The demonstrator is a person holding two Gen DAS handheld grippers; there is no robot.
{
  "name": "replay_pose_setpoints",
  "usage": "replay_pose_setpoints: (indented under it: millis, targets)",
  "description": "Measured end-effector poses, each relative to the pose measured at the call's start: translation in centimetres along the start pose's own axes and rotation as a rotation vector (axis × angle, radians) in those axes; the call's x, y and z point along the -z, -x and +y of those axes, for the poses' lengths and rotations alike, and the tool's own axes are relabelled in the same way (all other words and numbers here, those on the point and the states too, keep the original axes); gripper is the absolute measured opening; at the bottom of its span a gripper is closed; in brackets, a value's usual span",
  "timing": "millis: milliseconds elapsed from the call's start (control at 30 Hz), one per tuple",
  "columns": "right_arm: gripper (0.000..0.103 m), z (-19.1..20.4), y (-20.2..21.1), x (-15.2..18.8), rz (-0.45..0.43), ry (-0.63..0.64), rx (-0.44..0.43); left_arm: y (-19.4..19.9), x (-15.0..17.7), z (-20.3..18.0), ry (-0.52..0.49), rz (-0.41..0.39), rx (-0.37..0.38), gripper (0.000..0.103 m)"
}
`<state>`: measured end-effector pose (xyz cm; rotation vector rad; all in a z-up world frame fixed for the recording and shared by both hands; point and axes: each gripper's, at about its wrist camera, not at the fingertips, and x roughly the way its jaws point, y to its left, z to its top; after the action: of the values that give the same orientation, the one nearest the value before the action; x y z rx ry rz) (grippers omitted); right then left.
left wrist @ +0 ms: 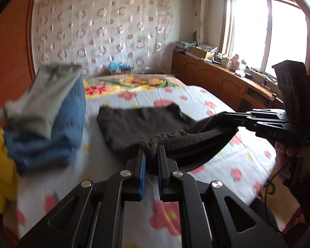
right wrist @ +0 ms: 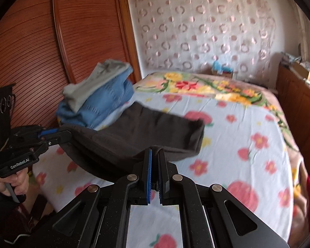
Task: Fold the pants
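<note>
Dark brown pants hang between my two grippers over the flowered bed sheet, their far part lying on the bed. My left gripper is shut on the gathered waistband edge. My right gripper is shut on another edge of the same pants. In the left wrist view the right gripper comes in from the right, pinching the cloth. In the right wrist view the left gripper reaches in from the left, a hand below it.
A stack of folded clothes, grey on blue, sits at the bed's left side, seen also as the clothes stack. A yellow item lies near it. Wooden cabinets line the right wall under a window. A wooden wardrobe door stands left.
</note>
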<state>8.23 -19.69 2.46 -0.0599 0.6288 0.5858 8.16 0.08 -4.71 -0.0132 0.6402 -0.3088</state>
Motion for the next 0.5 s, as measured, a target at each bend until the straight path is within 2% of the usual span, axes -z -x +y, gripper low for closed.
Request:
replay_pose_setpoints:
  millis: [233, 500]
  targets:
    - [0.005, -0.6, -0.4, -0.8, 0.050, 0.028, 0.008, 0.7, 2.0, -1.1, -0.010, 0.045, -0.006, 0.011]
    - [0.005, -0.4, -1.5, 0.7, 0.102, 0.023, -0.010, 0.4, 4.8, -1.4, 0.013, 0.112, -0.004, 0.011]
